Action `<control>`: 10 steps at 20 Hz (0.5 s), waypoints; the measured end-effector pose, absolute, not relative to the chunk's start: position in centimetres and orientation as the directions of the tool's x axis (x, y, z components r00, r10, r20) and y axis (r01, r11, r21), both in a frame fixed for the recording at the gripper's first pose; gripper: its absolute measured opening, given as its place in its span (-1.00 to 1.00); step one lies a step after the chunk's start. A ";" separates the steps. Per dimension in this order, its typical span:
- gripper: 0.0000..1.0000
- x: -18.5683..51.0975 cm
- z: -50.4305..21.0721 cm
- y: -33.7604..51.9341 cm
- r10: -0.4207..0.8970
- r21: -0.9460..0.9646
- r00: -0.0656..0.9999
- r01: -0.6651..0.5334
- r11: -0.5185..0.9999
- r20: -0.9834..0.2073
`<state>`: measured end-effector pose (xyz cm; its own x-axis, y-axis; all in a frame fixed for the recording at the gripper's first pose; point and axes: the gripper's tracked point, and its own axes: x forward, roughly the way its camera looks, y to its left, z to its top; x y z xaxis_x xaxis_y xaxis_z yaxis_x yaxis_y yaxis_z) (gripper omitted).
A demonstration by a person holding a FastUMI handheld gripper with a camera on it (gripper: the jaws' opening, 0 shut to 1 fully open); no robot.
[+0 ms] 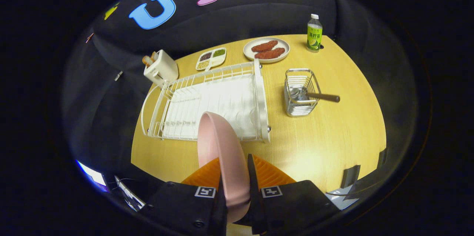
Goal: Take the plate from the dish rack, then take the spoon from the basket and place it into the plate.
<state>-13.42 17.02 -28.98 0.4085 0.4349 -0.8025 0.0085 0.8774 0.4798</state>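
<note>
My gripper (234, 176) is shut on a pink plate (221, 147), held on edge between the two orange fingers (269, 173). The plate hangs above the near end of the white dish rack (259, 95) and the wooden table (326, 143). To the right of the rack, beyond the fingers, stands a wire basket (300, 93). A spoon (320, 96) lies in it, its metal bowl inside and its dark handle sticking out to the right.
At the table's far side are a white toaster (162, 66) with bread, a divided tray of beans (211, 58), a plate of browned food (266, 49) and a green-labelled bottle (314, 34). Bare tabletop lies near the basket's front.
</note>
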 end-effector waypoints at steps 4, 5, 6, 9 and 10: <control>-0.42 -15.7 -32.0 19.8 0.499 0.537 0.352 0.011 0.844 -0.792; -0.42 -16.0 -32.4 20.4 0.511 0.549 0.351 0.010 0.836 -0.785; -0.42 -16.1 -32.9 20.9 0.523 0.561 0.346 0.010 0.828 -0.779; -0.42 -15.6 -34.0 22.1 0.561 0.609 0.354 0.032 0.792 -0.748; -0.42 -15.4 -34.4 22.3 0.565 0.617 0.362 0.038 0.786 -0.742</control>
